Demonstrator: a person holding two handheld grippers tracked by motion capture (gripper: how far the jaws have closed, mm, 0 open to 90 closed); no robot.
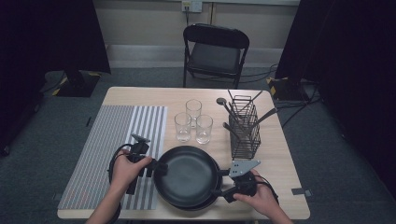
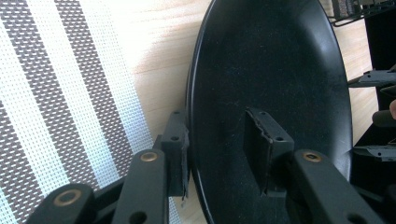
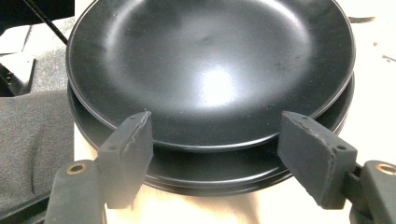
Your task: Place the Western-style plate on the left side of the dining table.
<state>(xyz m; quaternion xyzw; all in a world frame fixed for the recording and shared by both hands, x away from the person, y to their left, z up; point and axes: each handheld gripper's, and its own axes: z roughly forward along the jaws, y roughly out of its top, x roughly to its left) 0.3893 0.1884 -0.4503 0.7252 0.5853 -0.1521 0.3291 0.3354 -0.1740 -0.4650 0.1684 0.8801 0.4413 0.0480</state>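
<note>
Top round black matte plate [image 1: 189, 173] sits lifted at one edge over a stack of matching black plates [image 3: 210, 179], at 6 o'clock on the light wooden table [image 1: 275, 154], near the front edge. How many plates are in the stack is hard to make out; lower rims merge in shadow.

Left gripper [image 1: 156, 169] at the plate's 9 o'clock: jaws partly closed across the rim, one pad over the inner face, one outside. In the left gripper view the outer pad [image 2: 176, 149] touches the rim; the plate looks pinched. Hand wraps the body, forearm enters from 6 o'clock.

Right gripper [image 1: 219, 182] at the plate's 3 o'clock: jaws wide, pads flanking the near rim, clear of it, holding nothing. Hand low, gripper aimed level at the stack.

Outward: grey-and-white striped woven placemat [image 1: 114, 154] at 9 o'clock, three clear drinking glasses [image 1: 192, 122] at 12, black wire cutlery caddy [image 1: 245, 128] at 2. Utensil types inside are too small to tell.
</note>
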